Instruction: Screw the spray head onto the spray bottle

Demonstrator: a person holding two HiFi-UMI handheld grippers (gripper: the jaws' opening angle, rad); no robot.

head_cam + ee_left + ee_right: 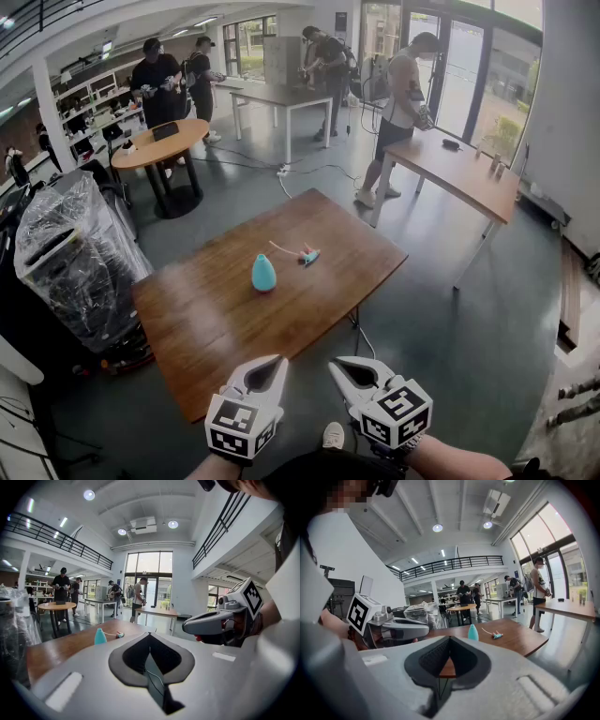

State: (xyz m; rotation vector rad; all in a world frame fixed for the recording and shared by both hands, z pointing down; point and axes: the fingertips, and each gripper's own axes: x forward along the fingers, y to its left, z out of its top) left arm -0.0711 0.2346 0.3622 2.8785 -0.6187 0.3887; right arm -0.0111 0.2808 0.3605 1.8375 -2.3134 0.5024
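While left gripper point(278, 360) and right gripper point(335, 363) hang side by side at the wooden table's point(216, 328) near edge, both jaw pairs sit closed tip to tip, gripping nothing. Teal spray bottle point(263, 273) stands upright mid-table; spray head point(307, 254) with tube lies just beside it, not touching.

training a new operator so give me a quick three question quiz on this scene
1. True or false: the teal teardrop-shaped plastic spray bottle stands upright on the brown wooden table.
2. Where is the pink-and-teal spray head? A on the bottle; B lying beside it; C in a gripper.
3. Fill in: the left gripper and right gripper both have jaws ____.
Key: 1 true; 2 B; 3 shut.
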